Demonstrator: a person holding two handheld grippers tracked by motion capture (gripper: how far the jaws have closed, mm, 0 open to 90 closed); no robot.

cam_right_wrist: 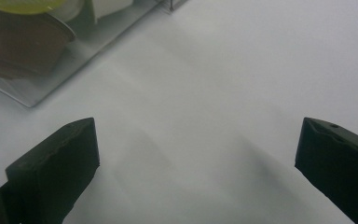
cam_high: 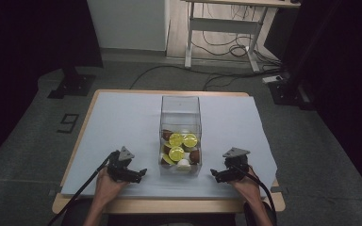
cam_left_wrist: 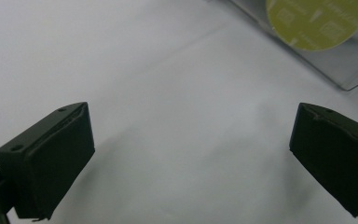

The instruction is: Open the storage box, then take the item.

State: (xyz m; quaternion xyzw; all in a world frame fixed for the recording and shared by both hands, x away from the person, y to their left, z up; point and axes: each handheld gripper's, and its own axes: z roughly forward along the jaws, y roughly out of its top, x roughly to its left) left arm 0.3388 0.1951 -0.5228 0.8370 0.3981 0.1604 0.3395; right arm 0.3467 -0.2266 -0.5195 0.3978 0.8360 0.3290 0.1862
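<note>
Both pairs of fingers stand wide apart with nothing between them: the left gripper (cam_high: 142, 172) and the right gripper (cam_high: 213, 173) rest low over the table, one on each side of a clear box (cam_high: 180, 106). Their fingers (cam_left_wrist: 51, 158) are matte black, blocky wedges with flat inner faces and small screw holes on top. A smooth pale sheet (cam_high: 118, 122) covers the wooden table (cam_high: 169, 205), faintly creased. The box is tall, square and see-through, with hard shiny walls, and stands near the middle of the sheet, between the two grippers. Small capsules lie piled in its bottom: round yellow-green foil lids (cam_high: 176, 140), brown bodies (cam_high: 194, 156) and a white one (cam_high: 183, 164). In the left gripper view one yellow-green lid (cam_left_wrist: 317, 21) presses flat behind the wall.
</note>
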